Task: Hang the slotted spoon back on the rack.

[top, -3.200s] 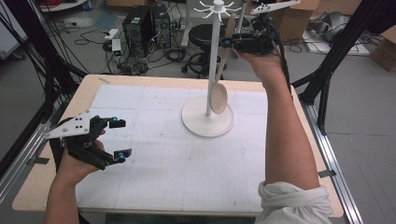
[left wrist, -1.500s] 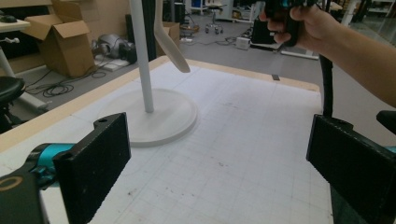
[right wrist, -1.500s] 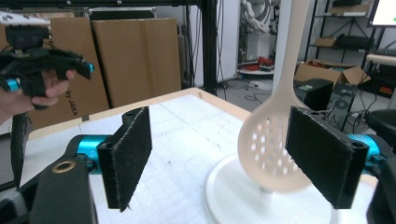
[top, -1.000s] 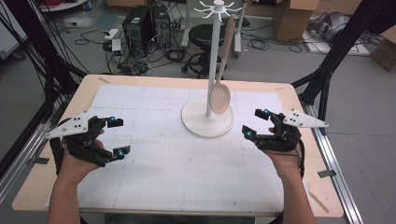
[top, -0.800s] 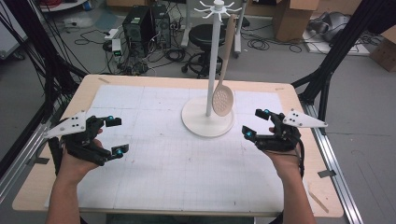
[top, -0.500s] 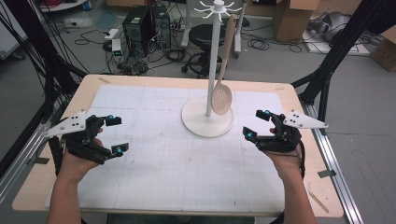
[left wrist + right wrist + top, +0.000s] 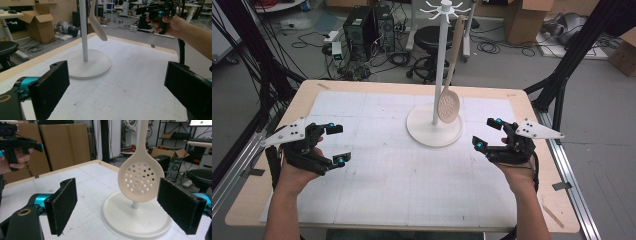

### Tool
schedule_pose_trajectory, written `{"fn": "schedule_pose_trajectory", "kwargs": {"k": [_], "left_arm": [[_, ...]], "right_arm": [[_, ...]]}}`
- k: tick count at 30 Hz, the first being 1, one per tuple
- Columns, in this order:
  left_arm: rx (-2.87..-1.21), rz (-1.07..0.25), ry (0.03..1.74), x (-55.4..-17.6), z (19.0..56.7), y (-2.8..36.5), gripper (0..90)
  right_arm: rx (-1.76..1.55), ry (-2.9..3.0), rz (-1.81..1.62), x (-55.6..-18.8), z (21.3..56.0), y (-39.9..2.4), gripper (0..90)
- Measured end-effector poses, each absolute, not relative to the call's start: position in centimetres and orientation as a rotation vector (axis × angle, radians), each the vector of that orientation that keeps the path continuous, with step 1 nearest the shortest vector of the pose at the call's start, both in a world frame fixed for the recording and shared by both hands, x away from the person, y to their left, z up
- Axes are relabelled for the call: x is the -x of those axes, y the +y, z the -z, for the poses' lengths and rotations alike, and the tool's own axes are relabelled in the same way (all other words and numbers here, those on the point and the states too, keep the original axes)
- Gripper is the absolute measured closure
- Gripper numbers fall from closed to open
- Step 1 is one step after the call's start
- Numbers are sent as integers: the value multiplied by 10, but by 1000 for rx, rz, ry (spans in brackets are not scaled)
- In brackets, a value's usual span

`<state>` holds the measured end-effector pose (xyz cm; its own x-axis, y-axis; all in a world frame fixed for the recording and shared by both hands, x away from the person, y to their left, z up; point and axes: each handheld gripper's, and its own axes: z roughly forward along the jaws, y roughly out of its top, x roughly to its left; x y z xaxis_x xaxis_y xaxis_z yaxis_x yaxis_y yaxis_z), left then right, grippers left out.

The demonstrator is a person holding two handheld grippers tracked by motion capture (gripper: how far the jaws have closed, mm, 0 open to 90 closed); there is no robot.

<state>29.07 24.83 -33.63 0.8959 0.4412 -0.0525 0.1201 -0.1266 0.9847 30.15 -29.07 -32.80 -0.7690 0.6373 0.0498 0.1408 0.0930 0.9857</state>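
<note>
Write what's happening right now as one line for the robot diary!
spoon: hanging on stand | left claw: open, empty, on table | right claw: open, empty, beside stand

Black hand-held gripper [image 7: 492,134] (teal accents)

A light wooden table [image 7: 532,107] with rounded corners fills the middle of the high view. A white mat [image 7: 402,185] printed with a faint grid covers most of its top, leaving a bare wooden border on every side. On the mat, a little right of centre and toward the far edge, stands the round white base of a stand [image 7: 434,132], its thin white pole rising to the top of the frame. A small pale stick [image 7: 553,216] lies on the bare wood at the lower right corner.
</note>
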Motion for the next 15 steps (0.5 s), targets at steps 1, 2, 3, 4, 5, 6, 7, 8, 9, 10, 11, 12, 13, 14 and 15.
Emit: {"fn": "schedule_pose_trajectory", "kwargs": {"k": [1,2,3,4,5,6,7,8,9,10,11,12,13,14,15], "left_arm": [[-1692,-289,432,-291,336,249,66],[-1692,-289,432,-291,336,249,66],[-1691,-288,432,-291,336,249,66],[-1691,-289,433,-291,337,249,65],[-1690,-289,434,-291,337,250,66],[-1688,-288,436,-291,337,250,66],[-1688,-290,435,-291,337,250,65],[-1686,-290,435,-291,337,251,66],[-1684,-289,436,-291,336,251,66],[-1682,-289,435,-291,336,251,65],[-1682,-289,435,-291,336,251,66],[-1680,-287,434,-291,336,251,65],[-1677,-285,436,-291,337,251,66],[-1676,-285,436,-291,336,251,65],[-1676,-286,434,-291,336,251,66]], "right_arm": [[-758,1984,-1719,-302,328,-291,156],[-760,1987,-1721,-302,328,-290,157],[-762,1989,-1721,-302,328,-290,156],[-763,1992,-1719,-302,328,-290,156],[-766,1996,-1716,-302,328,-290,156],[-765,1996,-1717,-302,329,-290,157],[-764,1996,-1718,-302,329,-290,157],[-761,1995,-1718,-303,329,-290,157],[-761,1994,-1719,-303,329,-290,157],[-763,1997,-1720,-302,329,-289,158],[-761,1998,-1719,-303,329,-289,158],[-763,1999,-1721,-302,329,-289,158],[-761,2000,-1722,-303,329,-289,158],[-764,1999,-1722,-302,329,-289,158],[-765,2000,-1724,-302,329,-289,158]]}}
